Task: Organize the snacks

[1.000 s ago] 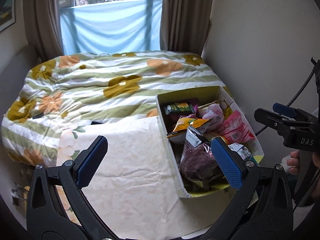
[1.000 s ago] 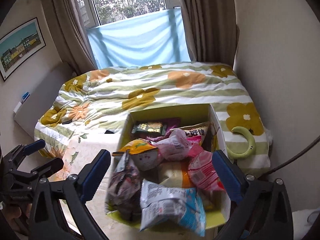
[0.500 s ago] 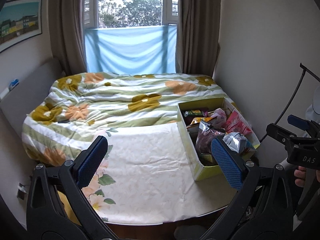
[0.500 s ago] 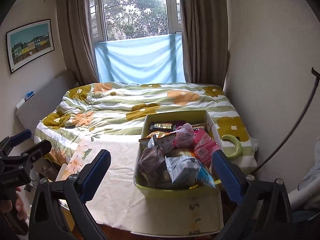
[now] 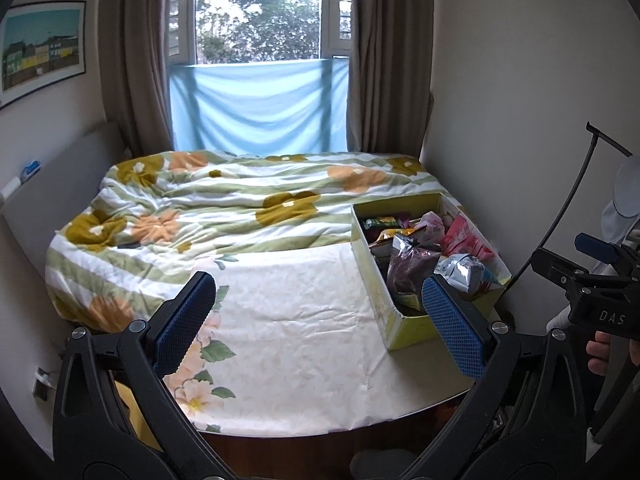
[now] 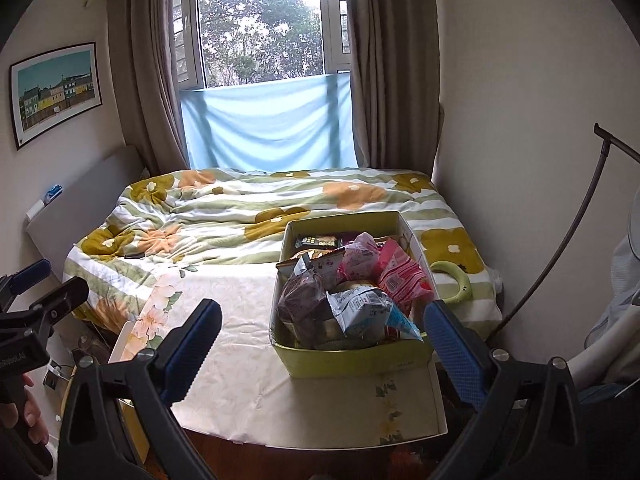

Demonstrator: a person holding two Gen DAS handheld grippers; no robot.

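Here, two handheld grippers hover above the near edge of a table covered with a cream floral tablecloth (image 5: 304, 320). The left gripper (image 5: 320, 320) has its jaws spread wide, its blue pads far apart, and nothing between them. The right gripper (image 6: 322, 346) is likewise spread wide and holds nothing.

A yellow-green cardboard box (image 6: 352, 360) sits on the right side of the table, its top open. It is heaped with snack packets: a dark purple bag (image 6: 302, 304) at the front left, a silver and blue bag (image 6: 368, 312) at the front, a pink packet (image 6: 400, 276) on the right, and a dark packet (image 6: 320, 242) lying flat at the back. From the right wrist view the box lies between the two pads, nearer the right one, and well ahead of them.

Beyond the table is a bed with a green-striped flowered quilt (image 5: 224, 208). A green curved object (image 6: 456, 284) lies on the quilt just right of the box. A blue cloth (image 6: 268, 128) hangs across the lower window.
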